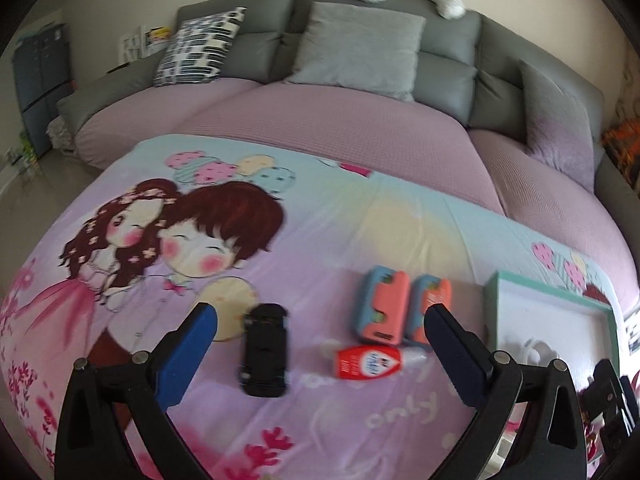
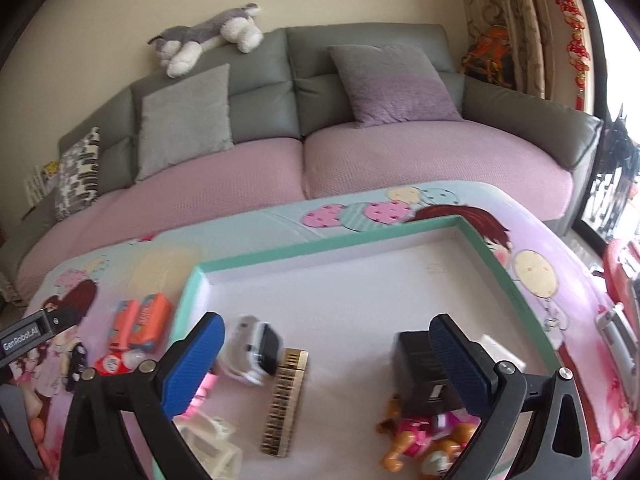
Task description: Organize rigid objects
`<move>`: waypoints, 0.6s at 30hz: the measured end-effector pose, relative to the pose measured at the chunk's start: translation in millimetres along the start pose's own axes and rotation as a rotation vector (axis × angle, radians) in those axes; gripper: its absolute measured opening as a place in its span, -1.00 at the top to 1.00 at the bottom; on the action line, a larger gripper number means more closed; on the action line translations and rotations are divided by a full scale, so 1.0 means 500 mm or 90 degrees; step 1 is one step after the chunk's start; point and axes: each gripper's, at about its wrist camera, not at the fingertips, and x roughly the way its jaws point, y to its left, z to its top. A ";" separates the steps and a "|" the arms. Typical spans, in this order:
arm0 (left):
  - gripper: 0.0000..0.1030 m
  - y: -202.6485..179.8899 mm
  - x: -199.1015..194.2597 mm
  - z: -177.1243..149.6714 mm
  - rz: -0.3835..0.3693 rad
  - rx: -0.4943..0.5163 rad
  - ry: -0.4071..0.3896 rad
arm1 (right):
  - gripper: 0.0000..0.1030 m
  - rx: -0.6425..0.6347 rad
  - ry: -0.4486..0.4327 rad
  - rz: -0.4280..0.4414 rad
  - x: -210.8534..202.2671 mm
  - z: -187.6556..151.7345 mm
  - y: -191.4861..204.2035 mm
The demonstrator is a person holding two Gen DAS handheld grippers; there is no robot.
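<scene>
Two hand-held grippers are in my views, both spread wide and holding nothing. My left hand-held gripper (image 1: 320,356) tilts down over the cartoon-print surface (image 1: 328,232); between its blue pads lie a black toy car (image 1: 265,350) at about 9 o'clock and a red bottle (image 1: 368,362) near centre, neither one touched. Just past them, at 1 o'clock, two orange-and-blue blocks (image 1: 400,312) stand side by side. My right hand-held gripper (image 2: 326,364) angles down over the teal-rimmed tray (image 2: 320,254) — inside it sit a small clear-cased camera (image 2: 256,350) at 10 o'clock, a gold comb (image 2: 285,400) below centre, a black box (image 2: 416,368) beside the right pad, and a pink toy figure (image 2: 420,440) at 5 o'clock.
</scene>
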 end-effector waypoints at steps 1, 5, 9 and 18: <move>-1.00 0.018 -0.006 0.005 0.007 -0.015 -0.007 | -1.00 0.000 -0.003 0.018 -0.002 0.000 0.011; -1.00 0.077 -0.019 0.015 0.038 -0.053 -0.021 | -1.00 -0.022 -0.001 0.067 -0.002 -0.007 0.064; -1.00 0.105 -0.009 0.013 0.044 -0.062 -0.005 | -1.00 -0.060 0.009 0.096 0.007 -0.024 0.122; -1.00 0.130 0.039 -0.007 0.045 -0.039 0.061 | -1.00 -0.134 0.029 0.135 0.023 -0.064 0.223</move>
